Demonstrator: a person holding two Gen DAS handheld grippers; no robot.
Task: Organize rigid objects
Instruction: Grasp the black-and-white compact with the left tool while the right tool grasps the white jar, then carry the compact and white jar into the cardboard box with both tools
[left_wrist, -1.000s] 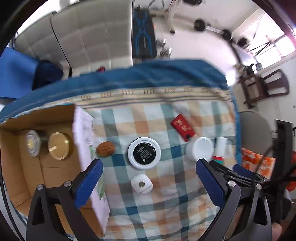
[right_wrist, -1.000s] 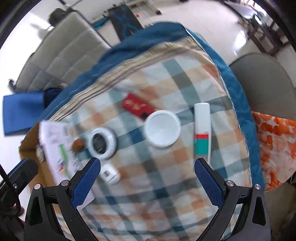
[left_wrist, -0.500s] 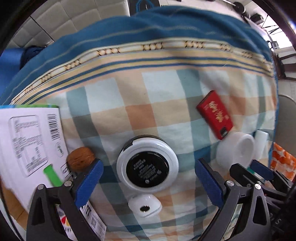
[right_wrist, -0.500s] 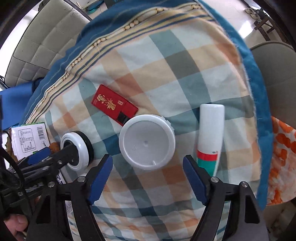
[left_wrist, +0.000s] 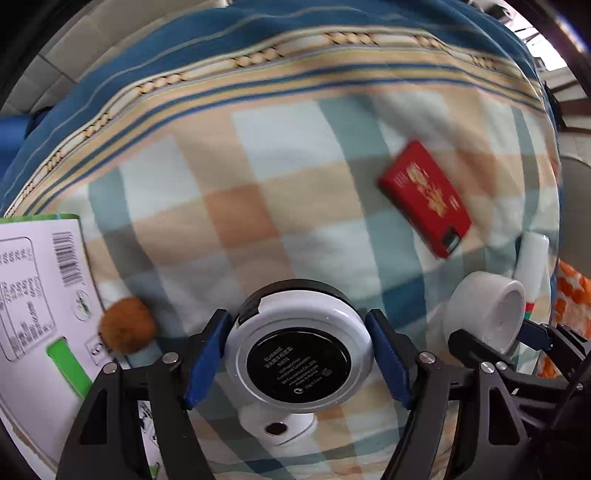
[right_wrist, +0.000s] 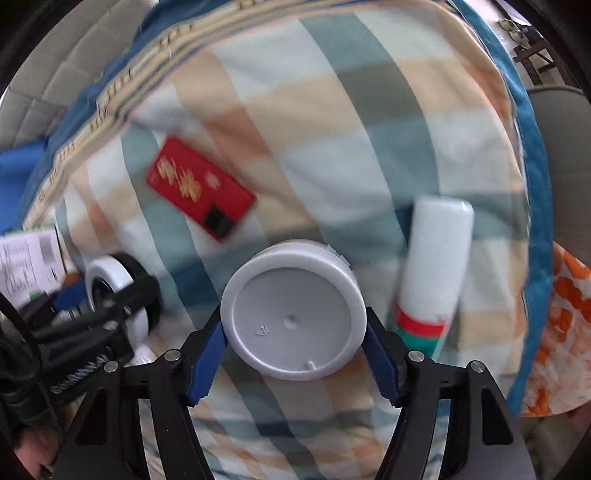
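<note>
Across checked cloth (left_wrist: 258, 192), scattered containers

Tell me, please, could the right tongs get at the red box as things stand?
Probably not yet: the right tongs are shut on the white jar, so they are occupied. Otherwise the red box lies uncovered on the checked cloth.

Domestic living room, soft surface draped with a checked blanket (left_wrist: 280, 155) edged in blue stripes, grey tufted sofa (right_wrist: 70, 70) behind it, wooden chair (right_wrist: 539, 55) on a pale floor, orange patterned cushion (right_wrist: 557, 325) alongside.
</note>
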